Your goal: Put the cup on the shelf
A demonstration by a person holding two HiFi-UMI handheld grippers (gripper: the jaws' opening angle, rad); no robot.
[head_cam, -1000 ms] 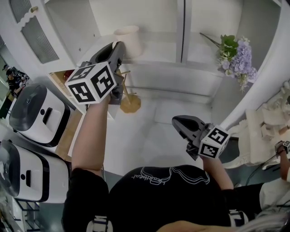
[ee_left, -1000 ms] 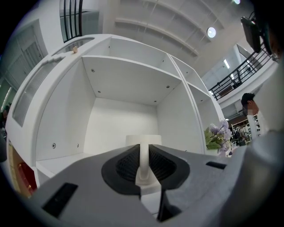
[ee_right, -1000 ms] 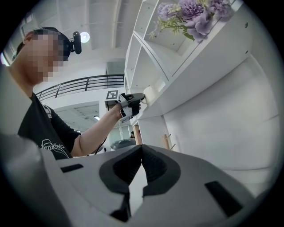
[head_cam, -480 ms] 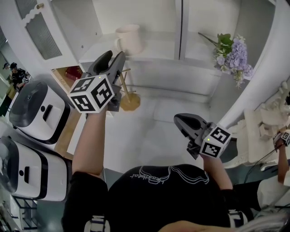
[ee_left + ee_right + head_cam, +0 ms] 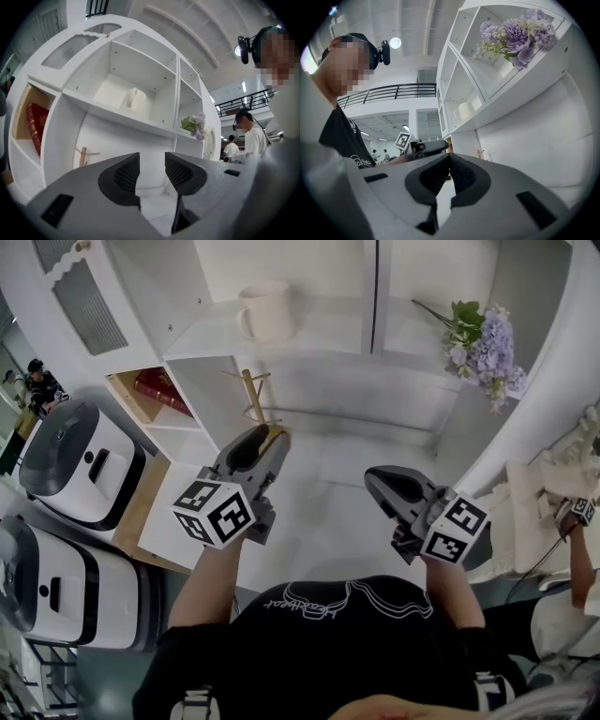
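With the cup point(image 5: 267, 311) standing upright on the shelf point(image 5: 328, 329), at 12 o'clock from the empty, parted left tongs point(image 5: 265, 437), and the right tongs point(image 5: 375, 484) closed empty, placement appears complete; next, park both.

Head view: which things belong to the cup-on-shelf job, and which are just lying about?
Job:
- cup, standing on the shelf
- left gripper, fingers apart, empty, below the shelf

Lying about:
- purple flowers
- wooden stand
- red book
- two white cookers
- right gripper, fingers together, empty
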